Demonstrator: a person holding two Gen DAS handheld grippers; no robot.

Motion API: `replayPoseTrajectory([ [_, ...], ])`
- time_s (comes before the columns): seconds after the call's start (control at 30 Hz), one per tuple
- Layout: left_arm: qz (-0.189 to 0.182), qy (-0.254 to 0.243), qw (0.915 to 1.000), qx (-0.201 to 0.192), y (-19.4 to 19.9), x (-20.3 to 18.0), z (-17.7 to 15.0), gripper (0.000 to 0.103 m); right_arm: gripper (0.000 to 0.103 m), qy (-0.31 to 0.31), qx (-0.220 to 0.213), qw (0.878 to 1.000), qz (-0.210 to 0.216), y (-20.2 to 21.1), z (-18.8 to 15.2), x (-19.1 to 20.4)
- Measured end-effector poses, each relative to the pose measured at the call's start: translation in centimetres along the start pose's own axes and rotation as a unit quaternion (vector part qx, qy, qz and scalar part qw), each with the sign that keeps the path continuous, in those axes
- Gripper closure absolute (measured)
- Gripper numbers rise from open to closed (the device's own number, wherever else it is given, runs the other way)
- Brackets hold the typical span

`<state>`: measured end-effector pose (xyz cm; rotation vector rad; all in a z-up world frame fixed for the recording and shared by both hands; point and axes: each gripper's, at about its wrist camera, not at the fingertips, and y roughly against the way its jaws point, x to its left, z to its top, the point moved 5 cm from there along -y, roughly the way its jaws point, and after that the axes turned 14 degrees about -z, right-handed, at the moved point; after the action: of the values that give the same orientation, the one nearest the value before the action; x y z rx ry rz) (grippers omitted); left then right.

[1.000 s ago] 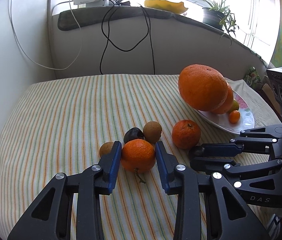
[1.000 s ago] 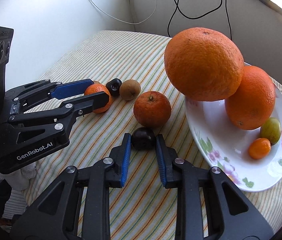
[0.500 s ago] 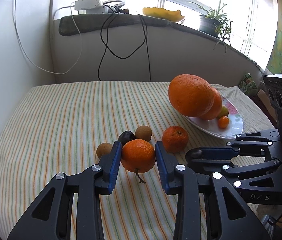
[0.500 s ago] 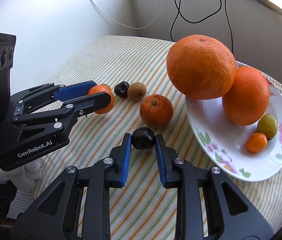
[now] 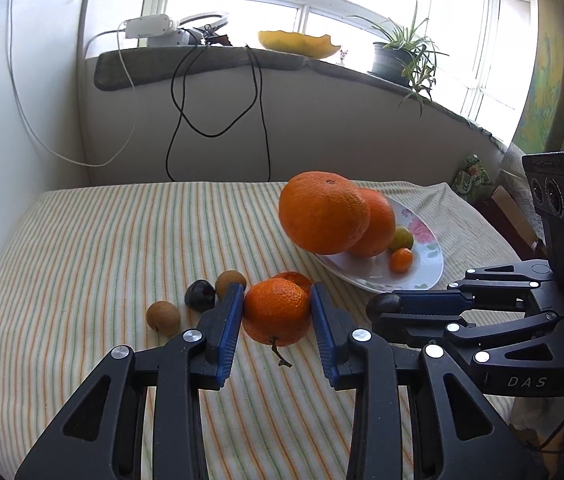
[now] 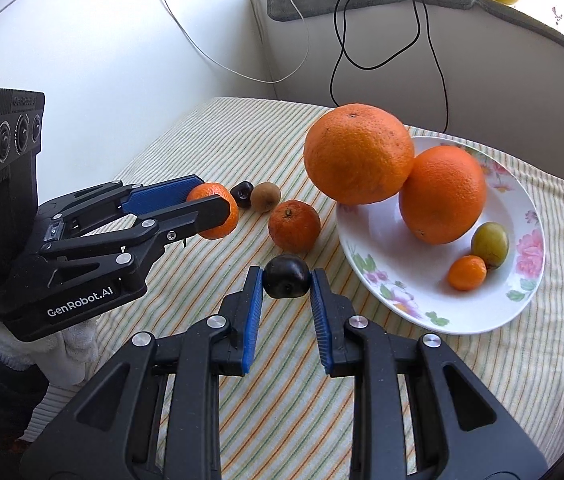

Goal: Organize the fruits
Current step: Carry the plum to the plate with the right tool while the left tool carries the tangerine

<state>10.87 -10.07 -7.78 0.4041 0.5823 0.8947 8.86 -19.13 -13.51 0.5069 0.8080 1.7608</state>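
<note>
Gripping a tangerine [image 5: 277, 312] between its blue pads, the left tool [image 5: 276, 308] has the fruit clear of the striped cloth, its stalk hanging below. The right tool [image 6: 286, 285] is clenched on a dark plum [image 6: 286, 282], pinched at the very tips. Just beyond the plum, a second tangerine [image 6: 294, 225] sits on the counter [image 6: 218, 128]. Farther left lie another dark plum [image 5: 200, 296] and a brown kiwi [image 5: 230, 282], side by side and touching, with a second kiwi [image 5: 163, 317] a little nearer and apart. To the right, the floral plate [image 6: 481, 320] carries a big orange [image 6: 359, 153] leaning over its left rim against a smaller orange [image 6: 442, 200], plus a green plum [image 6: 489, 245] and a kumquat [image 6: 467, 273] near each other. At the far side, cables [image 5: 218, 92] hang down from the windowsill.
</note>
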Motion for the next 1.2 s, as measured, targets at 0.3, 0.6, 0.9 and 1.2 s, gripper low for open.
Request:
replayPoseTrajectory([
  [0.3, -0.024, -0.013, 0.9996, 0.0, -1.5, -2.9, 0.7, 0.07, 0.078, -0.024, -0.01, 1.0, -0.011, 1.9, -0.8, -3.4],
  [0.6, -0.047, -0.027, 0.9985, 0.007, -3.7, -5.7, 1.4, 0.07, 0.078, -0.042, -0.018, 0.999, -0.027, 3.2, -1.4, -6.7],
  [0.9, -0.06, -0.035, 0.9975, 0.016, -5.5, -7.7, 1.5, 0.07, 0.078, -0.054, -0.022, 0.998, -0.039, 3.3, -1.4, -9.7],
  [1.2, -0.061, -0.04, 0.997, 0.025, -7.0, -8.5, 1.8, 0.07, 0.078, -0.06, -0.02, 0.997, -0.048, 2.2, -0.8, -11.6],
])
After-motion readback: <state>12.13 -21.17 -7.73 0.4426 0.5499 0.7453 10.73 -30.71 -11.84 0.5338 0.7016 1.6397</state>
